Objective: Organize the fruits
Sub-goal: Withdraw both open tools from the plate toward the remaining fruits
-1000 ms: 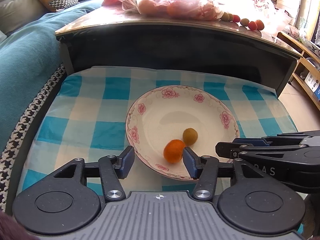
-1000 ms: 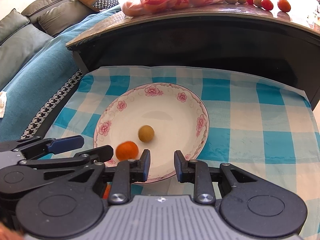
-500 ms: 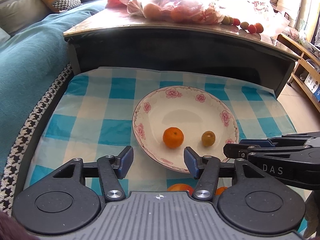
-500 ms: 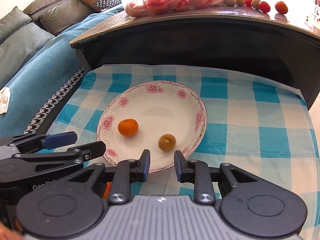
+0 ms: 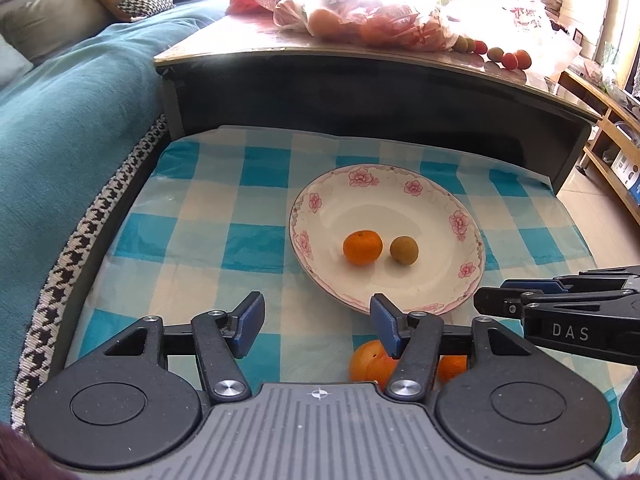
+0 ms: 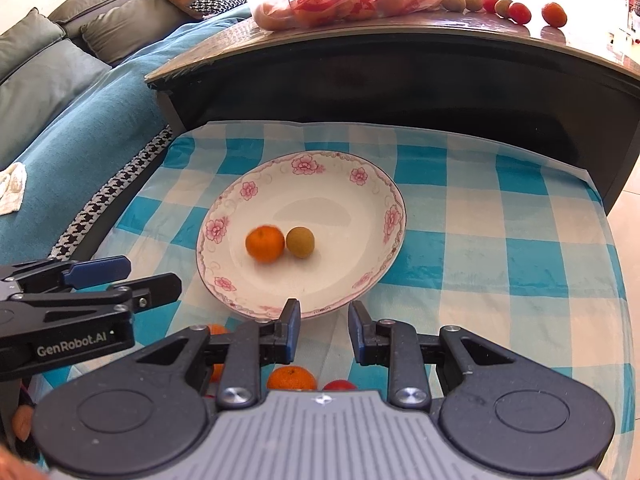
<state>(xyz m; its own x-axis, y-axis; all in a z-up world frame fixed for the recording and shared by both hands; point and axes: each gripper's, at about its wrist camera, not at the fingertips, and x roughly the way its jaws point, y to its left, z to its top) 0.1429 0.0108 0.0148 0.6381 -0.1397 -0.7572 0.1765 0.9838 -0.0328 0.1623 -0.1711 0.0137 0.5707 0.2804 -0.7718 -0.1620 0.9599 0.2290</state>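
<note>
A white plate with pink flowers (image 5: 380, 204) (image 6: 320, 196) lies on the blue checked cloth (image 5: 200, 220). In it an orange (image 5: 361, 247) (image 6: 264, 244) rests beside a small green-brown fruit (image 5: 404, 251) (image 6: 300, 242). My left gripper (image 5: 316, 322) hangs just short of the plate's near rim, its jaws opening with nothing between them. My right gripper (image 6: 323, 328) sits at the near rim too, narrowly open and empty. Each gripper shows in the other's view: the right gripper (image 5: 492, 300) and the left gripper (image 6: 152, 276).
Loose oranges (image 5: 370, 364) (image 6: 291, 378) and a red fruit (image 6: 338, 385) lie on the cloth under the grippers. Behind the cloth a dark table carries a plastic bag of fruit (image 5: 360, 20) and a row of small fruits (image 6: 504, 8). A teal sofa (image 5: 60, 120) runs along the left.
The orange left the left jaws at the rim and rolled to the plate's middle. The green-brown fruit rolled and settled beside it. The left gripper drew back and widened.
</note>
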